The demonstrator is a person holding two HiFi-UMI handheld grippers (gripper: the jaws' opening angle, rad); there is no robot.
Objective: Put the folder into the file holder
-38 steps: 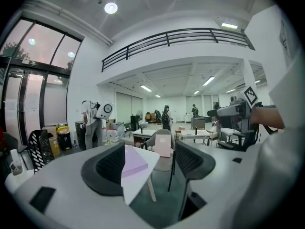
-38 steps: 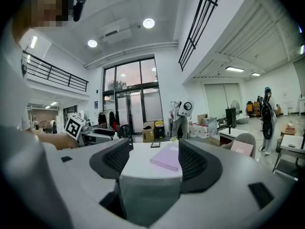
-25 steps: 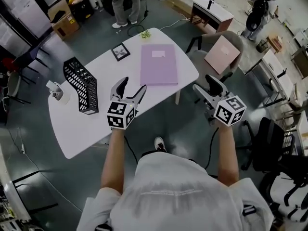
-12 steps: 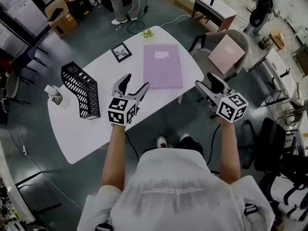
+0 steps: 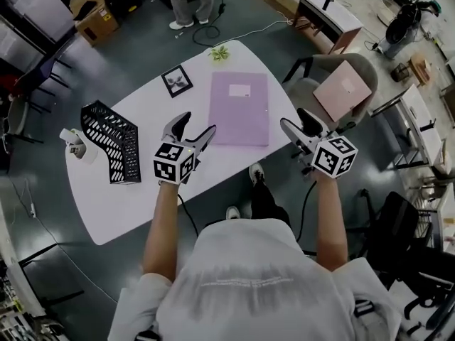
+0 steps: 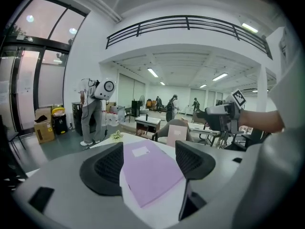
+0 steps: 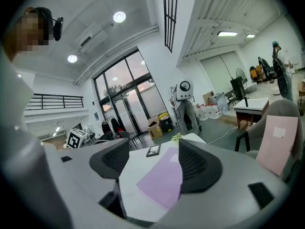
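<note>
Indoors: white table [image 5: 135, 204] on dark floor [image 5: 71, 275], purple folder [image 5: 239, 109] lying flat.

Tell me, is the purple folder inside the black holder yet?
Not yet, it is out. The folder lies flat on the table, apart from the holder.

Bare white tabletop [image 5: 146, 105] is stretching between the purple folder [image 5: 239, 109] and the black mesh file holder [image 5: 110, 142], leaving a wide lane. A small picture frame [image 5: 176, 81] is sitting at the lane's far end; a chair [image 5: 328, 68] is crowding the table's right edge.
</note>
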